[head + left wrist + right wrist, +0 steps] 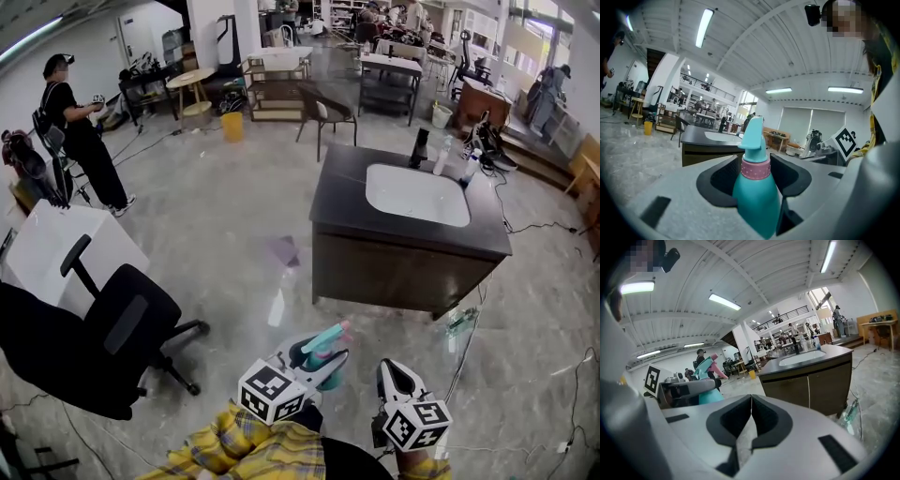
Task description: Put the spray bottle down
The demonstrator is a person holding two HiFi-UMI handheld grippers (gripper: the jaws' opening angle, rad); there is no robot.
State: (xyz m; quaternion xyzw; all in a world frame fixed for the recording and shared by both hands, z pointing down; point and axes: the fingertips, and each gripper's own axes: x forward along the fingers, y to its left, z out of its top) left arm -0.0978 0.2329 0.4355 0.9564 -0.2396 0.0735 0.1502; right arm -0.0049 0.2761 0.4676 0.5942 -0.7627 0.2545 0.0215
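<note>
The dark cabinet (342, 187) with a white basin in its top stands well ahead of both grippers, across bare floor. A black office chair (112, 328) is far off to the left of the left gripper (328, 362). This gripper points forward and slightly down, and its jaws are closed around the teal spray bottle (755, 201). The dark pads press the bottle's shoulder from both sides, just under the pink collar (755, 169), and the spray head (753, 133) rises above the jaws. The right gripper (751, 401) is just beside it on the right, its jaws pressed together with nothing between them.

The bottle looks like thin, smooth plastic, so I judge it light and fairly stiff, but slippery on the sloping shoulder. The present hold under the collar seems good, because the collar can stop it from sliding down. It is tall and narrow, so it may tip if set down tilted
</note>
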